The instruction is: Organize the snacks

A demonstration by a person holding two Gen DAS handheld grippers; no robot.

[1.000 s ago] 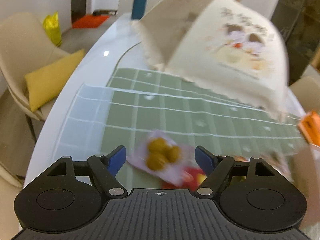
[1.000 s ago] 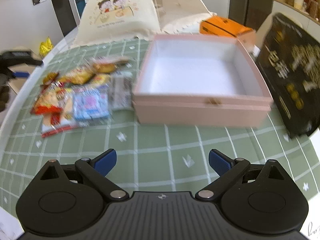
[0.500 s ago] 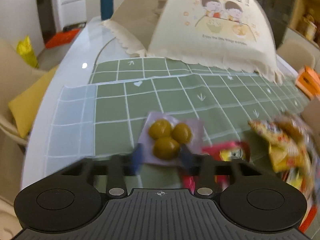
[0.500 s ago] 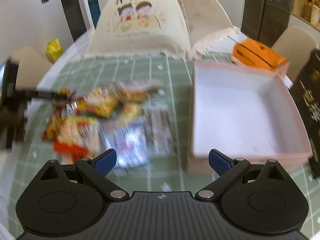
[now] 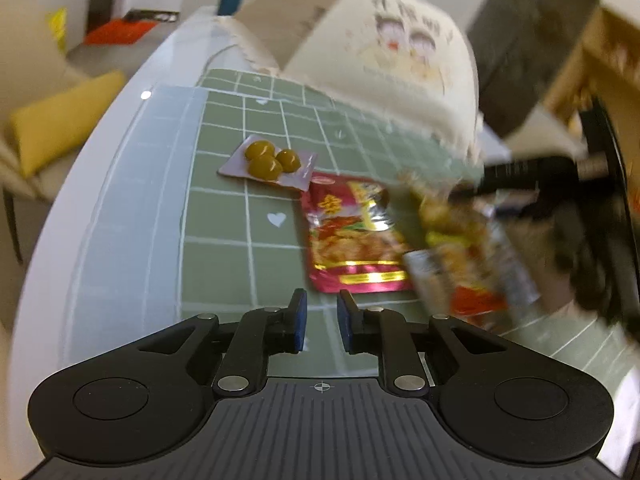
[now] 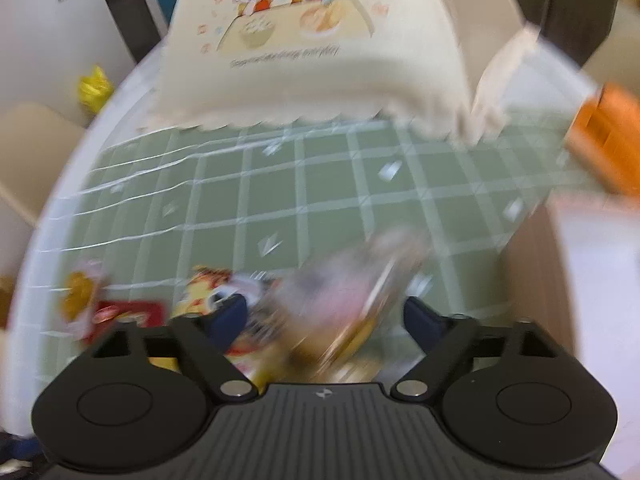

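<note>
From the left wrist, the left gripper [image 5: 322,320] had its blue pads drawn in to a narrow slit with nothing between them; only green checked tablecloth [image 5: 224,216] showed through the gap. The loose snacks lay ahead of it and off to its right. Nearest was a red foil snack packet [image 5: 352,236], flat on the cloth, its long axis running away from the fingers and its near edge just beyond the right pad. Farther on, to the left, sat a pale packet of three green olives [image 5: 269,162], touching the red packet's far corner. A blurred heap of more wrappers [image 5: 468,248] lay to the right, with the dark shape of the right gripper [image 5: 552,184] over it. A cream cartoon-printed food cover [image 5: 400,60] stood behind.

From the right wrist, the right gripper's fingers [image 6: 420,320] were still fairly wide apart and closing. A smeared wrapper, pale pink with a yellow edge [image 6: 344,304], lay between them, its long axis slanting up to the right. I could not tell whether the pads touched it yet. The pink box [image 6: 592,248] showed at the right edge, just beside this gripper, so this hand looked the nearer one for carrying snacks across. The olives packet and red packet sat well off at lower left.
</note>
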